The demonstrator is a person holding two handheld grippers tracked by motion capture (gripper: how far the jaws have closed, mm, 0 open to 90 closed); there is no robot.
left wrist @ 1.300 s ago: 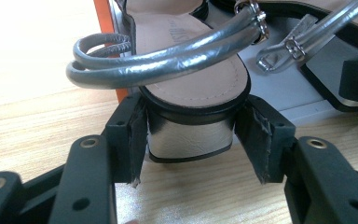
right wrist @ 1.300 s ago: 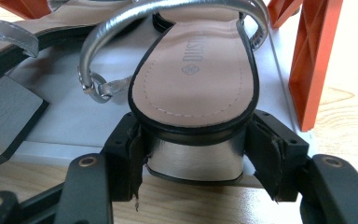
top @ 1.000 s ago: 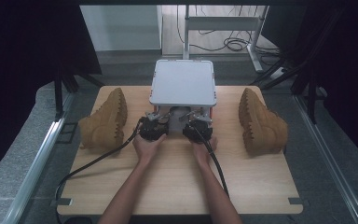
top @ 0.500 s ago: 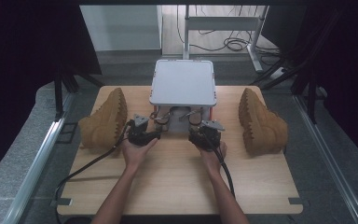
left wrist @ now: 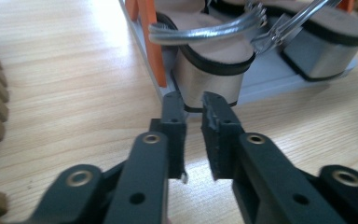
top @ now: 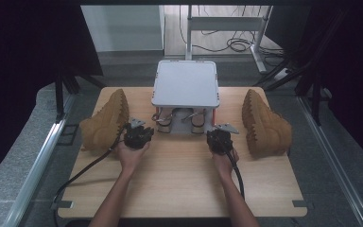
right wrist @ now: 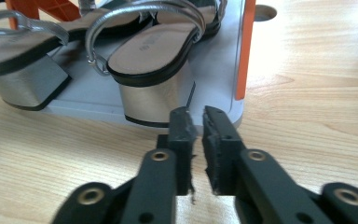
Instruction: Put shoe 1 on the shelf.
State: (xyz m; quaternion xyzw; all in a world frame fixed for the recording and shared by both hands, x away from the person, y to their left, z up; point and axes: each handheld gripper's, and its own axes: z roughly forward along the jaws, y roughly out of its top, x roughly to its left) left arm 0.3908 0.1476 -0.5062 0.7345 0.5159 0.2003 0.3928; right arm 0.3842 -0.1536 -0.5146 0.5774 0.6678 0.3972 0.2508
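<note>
The wooden bench [top: 179,179] carries a small grey rack [top: 185,84] with orange uprights, straight ahead of both tongs, and on its lower shelf a pair of silver sandals stands side by side, heels toward the person. That placement looks finished: both sandals sit squarely on the shelf and neither tongs touches one. What seems left are the two tan boots, the left boot [top: 105,121] just outside the left tongs [top: 138,134] and the right boot [top: 264,124] just outside the right tongs [top: 219,140], both lying on the bench beside the rack, not on it. The left tongs' jaws have just been closing and now stand almost together with a narrow slit and nothing between them; the right tongs' jaws have done the same and are likewise empty. Each sandal has a blocky metallic heel, a pale insole edged in black and thin silver straps; the left sandal [left wrist: 209,70] stands just beyond the left tongs' tips, the right sandal [right wrist: 156,70] just beyond the right tongs' tips.
</note>
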